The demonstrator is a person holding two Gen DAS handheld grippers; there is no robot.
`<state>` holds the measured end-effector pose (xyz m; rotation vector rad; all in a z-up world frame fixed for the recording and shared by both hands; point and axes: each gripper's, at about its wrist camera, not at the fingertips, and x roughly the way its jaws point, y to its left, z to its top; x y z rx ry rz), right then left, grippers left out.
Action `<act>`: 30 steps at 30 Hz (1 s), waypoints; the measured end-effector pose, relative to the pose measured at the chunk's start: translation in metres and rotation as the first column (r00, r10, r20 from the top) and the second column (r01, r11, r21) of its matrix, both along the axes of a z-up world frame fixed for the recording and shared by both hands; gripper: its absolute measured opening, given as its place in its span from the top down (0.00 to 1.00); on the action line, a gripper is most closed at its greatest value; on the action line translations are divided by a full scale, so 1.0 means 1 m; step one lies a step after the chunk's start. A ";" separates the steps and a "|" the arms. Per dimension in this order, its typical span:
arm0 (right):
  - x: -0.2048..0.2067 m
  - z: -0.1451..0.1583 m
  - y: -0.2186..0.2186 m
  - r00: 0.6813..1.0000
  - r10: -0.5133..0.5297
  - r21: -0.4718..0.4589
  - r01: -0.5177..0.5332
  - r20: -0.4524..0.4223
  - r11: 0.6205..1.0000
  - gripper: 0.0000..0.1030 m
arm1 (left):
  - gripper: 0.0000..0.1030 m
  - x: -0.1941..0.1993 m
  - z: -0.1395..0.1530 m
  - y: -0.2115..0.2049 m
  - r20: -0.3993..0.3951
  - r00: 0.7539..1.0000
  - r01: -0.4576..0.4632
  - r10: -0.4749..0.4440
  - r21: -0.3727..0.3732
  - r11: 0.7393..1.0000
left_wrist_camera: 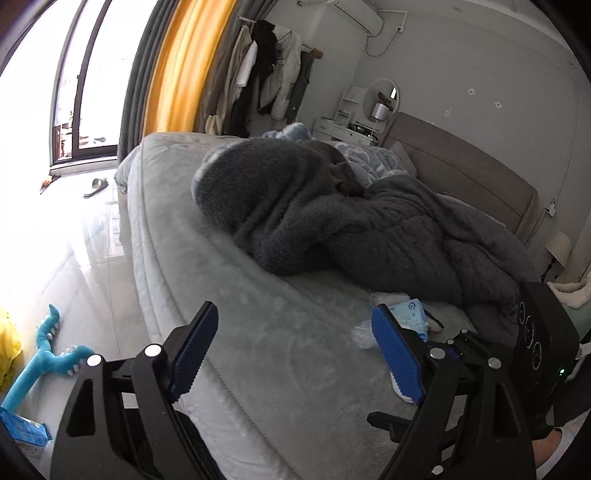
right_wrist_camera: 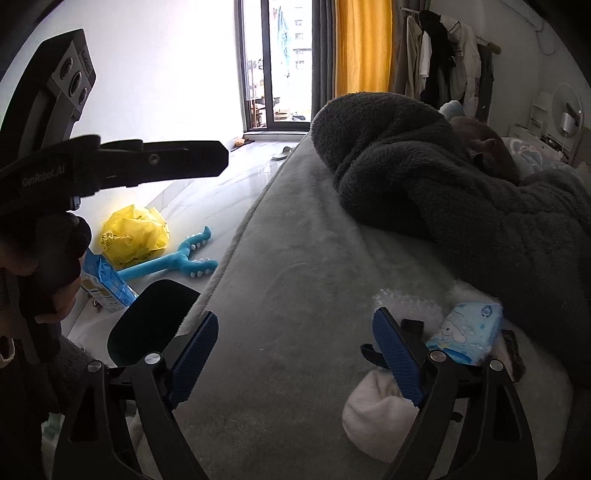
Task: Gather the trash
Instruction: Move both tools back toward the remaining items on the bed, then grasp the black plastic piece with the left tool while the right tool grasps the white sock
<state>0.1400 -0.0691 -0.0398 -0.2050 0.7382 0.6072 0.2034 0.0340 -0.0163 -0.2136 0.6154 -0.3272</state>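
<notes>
You had both grippers — left [left_wrist_camera: 295, 354], right [right_wrist_camera: 295, 354] — spread wide, empty, over the bed [right_wrist_camera: 295, 240], lined up toward the wrapper [right_wrist_camera: 467, 334].

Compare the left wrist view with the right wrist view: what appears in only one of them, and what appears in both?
Only the left wrist view shows the headboard and air conditioner. Only the right wrist view shows the white sock. Both show the bed, dark blanket, blue tissue pack, yellow bag and blue toy. The left gripper and right gripper are open.
</notes>
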 end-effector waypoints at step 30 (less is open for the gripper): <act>0.006 -0.039 -0.062 0.996 -0.063 -0.080 0.058 -0.064 0.995 0.29 | 0.30 0.038 -0.067 -0.090 -0.263 0.936 0.166 -0.234 -0.257 0.952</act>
